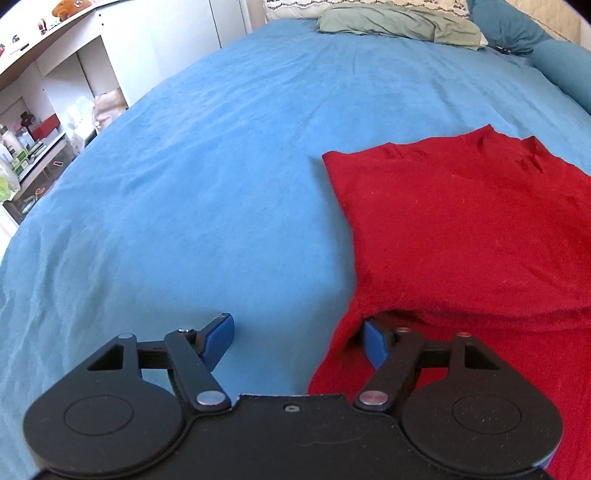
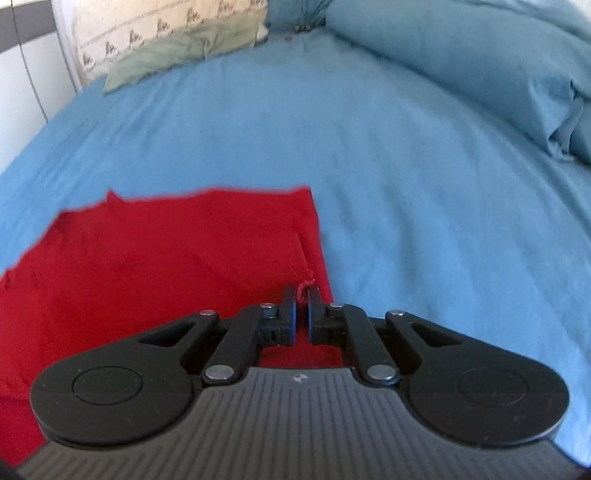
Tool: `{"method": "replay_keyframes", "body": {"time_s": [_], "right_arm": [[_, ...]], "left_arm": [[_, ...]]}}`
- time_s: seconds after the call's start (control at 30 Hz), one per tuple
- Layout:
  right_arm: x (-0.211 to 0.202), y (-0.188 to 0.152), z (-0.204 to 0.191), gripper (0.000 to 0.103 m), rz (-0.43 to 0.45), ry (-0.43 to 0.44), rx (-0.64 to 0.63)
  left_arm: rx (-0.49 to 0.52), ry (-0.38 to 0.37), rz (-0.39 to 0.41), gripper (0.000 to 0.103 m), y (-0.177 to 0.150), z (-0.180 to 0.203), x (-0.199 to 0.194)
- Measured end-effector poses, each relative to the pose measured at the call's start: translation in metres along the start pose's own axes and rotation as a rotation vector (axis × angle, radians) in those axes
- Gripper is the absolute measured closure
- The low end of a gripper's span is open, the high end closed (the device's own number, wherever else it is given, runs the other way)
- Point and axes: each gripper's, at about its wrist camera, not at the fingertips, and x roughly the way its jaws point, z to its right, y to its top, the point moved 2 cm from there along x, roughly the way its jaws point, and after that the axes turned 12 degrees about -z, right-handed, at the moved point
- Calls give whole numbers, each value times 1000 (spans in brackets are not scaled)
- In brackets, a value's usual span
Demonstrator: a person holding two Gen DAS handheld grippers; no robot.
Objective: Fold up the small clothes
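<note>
A red top (image 1: 461, 229) lay flat on the blue sheet (image 1: 221, 166), filling the right half of the left wrist view and the lower left of the right wrist view (image 2: 166, 258). Its neckline showed at the upper right of the garment in the left view, and a folded layer ran across it near the bottom right of that frame.

The left gripper (image 1: 299, 339) sat at the bottom centre of its frame with its jaws spread wide, holding nothing; one blue pad (image 1: 221, 336) rested over bare sheet, the other (image 1: 375, 341) lay at the top's edge, partly tucked under a lip of red cloth.

The right gripper (image 2: 302, 314) sat at the bottom centre of its frame, its jaws drawn nearly together and pinching a small bit of the top's right edge between the pads.

Beyond, at the top of both views, lay a green pillow (image 1: 399, 20) and a blue bolster (image 2: 461, 66). White shelves (image 1: 48, 103) stood at the upper left of the left view.
</note>
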Motion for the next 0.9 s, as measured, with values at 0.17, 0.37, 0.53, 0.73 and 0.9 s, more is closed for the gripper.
{"method": "replay_keyframes", "body": {"time_s": [0.17, 0.37, 0.53, 0.73, 0.9], "right_arm": [[-31, -6, 3, 2, 72, 35, -39], [-39, -18, -33, 0, 63, 183, -236], [1, -31, -25, 0, -32, 142, -196], [-15, -25, -22, 0, 13, 166, -256], [-9, -1, -38, 0, 54, 200, -271]], "left_arm": [[77, -38, 81, 24, -3, 11, -39], [161, -247, 133, 13, 7, 41, -60], [175, -274, 116, 13, 16, 69, -44], [134, -279, 56, 14, 16, 68, -29], [117, -236, 26, 16, 8, 67, -17]]}}
